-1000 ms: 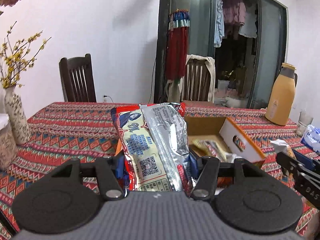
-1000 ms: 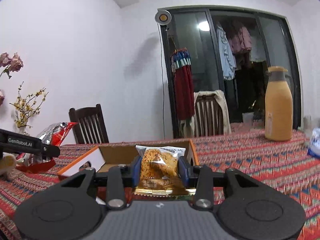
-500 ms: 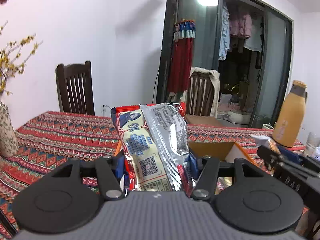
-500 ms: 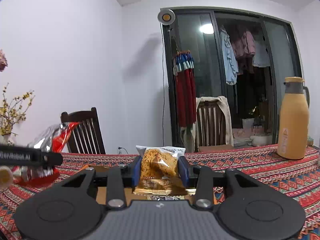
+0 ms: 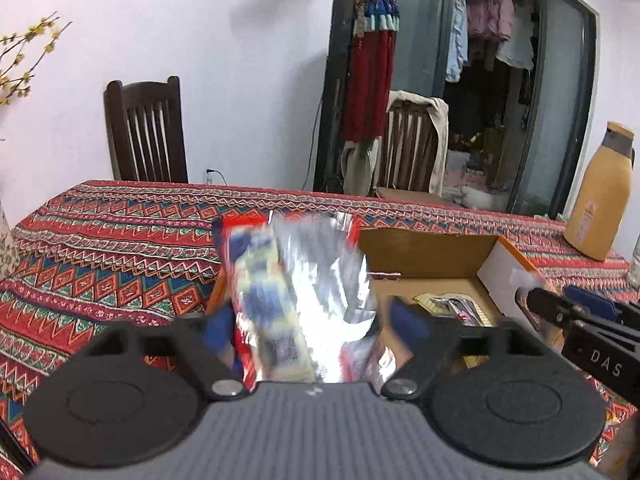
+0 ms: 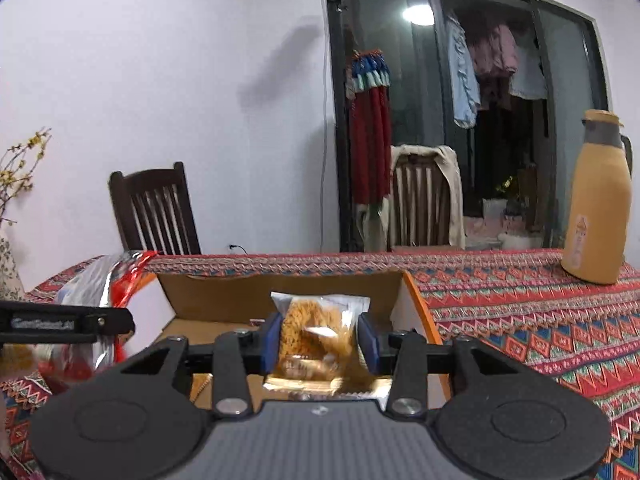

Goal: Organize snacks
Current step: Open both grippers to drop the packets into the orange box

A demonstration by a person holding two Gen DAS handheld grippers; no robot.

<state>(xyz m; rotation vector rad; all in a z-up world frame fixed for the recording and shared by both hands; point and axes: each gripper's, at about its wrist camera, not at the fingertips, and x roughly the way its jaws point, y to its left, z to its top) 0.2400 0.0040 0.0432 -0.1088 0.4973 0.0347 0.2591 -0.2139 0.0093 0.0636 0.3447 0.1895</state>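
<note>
Over the cardboard box (image 5: 436, 256) on the counter (image 5: 120, 240), both sets of fingers are opening: the left gripper (image 5: 316, 324) frees a foil snack bag (image 5: 296, 292), the right gripper (image 6: 319, 340) a noodle packet (image 6: 320, 336) at twelve o'clock. Best to release fully above the box before withdrawing.

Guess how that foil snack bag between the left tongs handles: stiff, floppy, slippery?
The foil bag is probably floppy: its shiny skin creases. Likely light, puffy for its size. Probably slick; it blurs between the opening left tongs, so it may be slipping toward the box.
</note>
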